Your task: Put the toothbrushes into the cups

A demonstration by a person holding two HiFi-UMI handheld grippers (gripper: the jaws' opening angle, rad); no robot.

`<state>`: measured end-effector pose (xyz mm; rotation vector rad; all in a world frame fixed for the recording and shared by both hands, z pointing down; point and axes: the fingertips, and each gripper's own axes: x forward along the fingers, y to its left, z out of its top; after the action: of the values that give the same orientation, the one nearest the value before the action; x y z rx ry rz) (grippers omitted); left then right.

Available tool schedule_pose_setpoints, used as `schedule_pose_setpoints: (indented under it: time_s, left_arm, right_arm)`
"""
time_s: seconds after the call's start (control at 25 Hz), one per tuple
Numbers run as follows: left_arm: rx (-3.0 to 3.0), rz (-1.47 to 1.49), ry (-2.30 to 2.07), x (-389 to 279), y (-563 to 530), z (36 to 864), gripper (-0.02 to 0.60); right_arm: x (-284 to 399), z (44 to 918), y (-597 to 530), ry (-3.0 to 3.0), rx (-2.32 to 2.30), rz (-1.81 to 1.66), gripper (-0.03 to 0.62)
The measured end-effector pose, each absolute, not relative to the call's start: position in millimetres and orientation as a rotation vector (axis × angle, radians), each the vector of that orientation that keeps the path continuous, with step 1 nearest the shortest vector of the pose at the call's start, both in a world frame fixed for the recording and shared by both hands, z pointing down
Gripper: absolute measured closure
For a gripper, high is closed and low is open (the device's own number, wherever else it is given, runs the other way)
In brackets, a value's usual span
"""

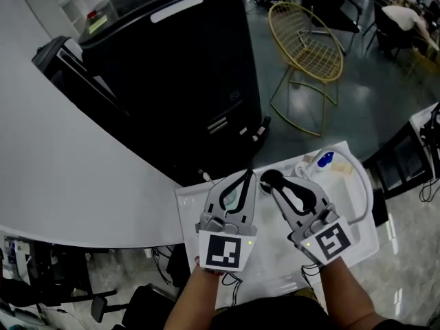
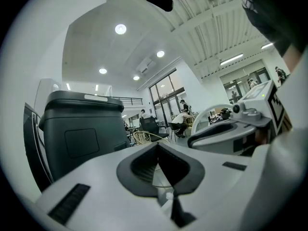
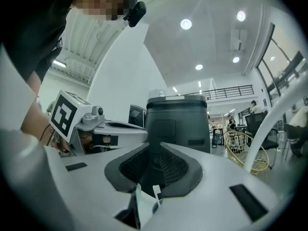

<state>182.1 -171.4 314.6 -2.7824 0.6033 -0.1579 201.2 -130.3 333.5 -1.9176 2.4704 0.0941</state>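
Two hand-held grippers hover side by side over a small white table (image 1: 344, 208). The left gripper (image 1: 248, 174) and the right gripper (image 1: 269, 179) each have their jaws drawn together at the tips, with nothing between them. A small blue-and-white object (image 1: 324, 160) lies at the table's far edge, at 2 o'clock from the right gripper. It is too small to tell whether it is a toothbrush or a cup. A black cabinet (image 1: 179, 67) stands at 11 o'clock and a gold wire chair (image 1: 306, 43) at 1 o'clock.
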Motion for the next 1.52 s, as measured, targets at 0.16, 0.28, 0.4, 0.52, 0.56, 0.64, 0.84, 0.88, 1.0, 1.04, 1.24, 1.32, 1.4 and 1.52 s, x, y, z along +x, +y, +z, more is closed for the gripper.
schedule_pose_setpoints:
  time_s: [0.16, 0.28, 0.4, 0.52, 0.56, 0.64, 0.84, 0.88, 1.0, 1.04, 1.24, 1.32, 1.4, 1.52]
  left_arm:
    - [-2.768, -0.130, 0.570, 175.3, -159.0, 301.1, 0.574]
    - [-2.749, -0.120, 0.543, 167.8, -146.5, 292.1, 0.574]
    - [-2.743, -0.105, 0.526, 157.9, -134.8, 287.1, 0.574]
    - [-2.737, -0.107, 0.522, 145.0, -127.5, 285.9, 0.574]
    - [-2.737, -0.105, 0.526, 140.1, -125.9, 285.3, 0.574]
    - [-2.742, -0.093, 0.535, 130.5, -123.6, 282.5, 0.574]
    - [-2.722, -0.058, 0.548, 112.2, -119.3, 272.7, 0.574]
    - [-2.719, -0.055, 0.554, 108.1, -119.0, 271.2, 0.574]
    - [-2.711, -0.055, 0.577, 94.0, -119.4, 268.1, 0.574]
    - [-2.707, -0.056, 0.587, 88.8, -120.0, 267.3, 0.574]
    - [-2.697, -0.059, 0.662, 56.4, -127.1, 265.0, 0.574]
    - [-2.692, -0.056, 0.691, 43.9, -129.2, 263.7, 0.574]
    - [-2.686, -0.062, 0.714, 34.3, -130.7, 262.9, 0.574]
    - [-2.681, -0.067, 0.740, 23.9, -132.9, 262.5, 0.574]
  right_arm:
    - [191.4, 313.8, -122.9, 2.456, -1.940, 0.160, 0.519]
    - [179.5, 300.7, -114.8, 2.458, -1.925, 0.202, 0.521]
    - [164.9, 290.6, -106.0, 2.475, -1.918, 0.259, 0.536]
    - [154.5, 280.5, -98.3, 2.454, -1.962, 0.327, 0.561]
    - [151.4, 278.2, -95.6, 2.447, -1.976, 0.337, 0.563]
    - [144.8, 274.6, -91.3, 2.443, -1.990, 0.346, 0.563]
    - [130.2, 263.1, -83.4, 2.438, -1.994, 0.408, 0.563]
    - [126.9, 261.5, -82.2, 2.441, -1.991, 0.417, 0.563]
    - [114.9, 259.2, -81.4, 2.455, -1.969, 0.418, 0.563]
    - [110.1, 258.9, -82.2, 2.460, -1.959, 0.414, 0.563]
    - [75.4, 253.9, -90.5, 2.510, -1.859, 0.451, 0.563]
    - [63.0, 253.0, -92.5, 2.522, -1.829, 0.461, 0.563]
    - [54.2, 252.4, -94.0, 2.530, -1.813, 0.473, 0.563]
    - [46.5, 252.4, -96.3, 2.538, -1.799, 0.471, 0.563]
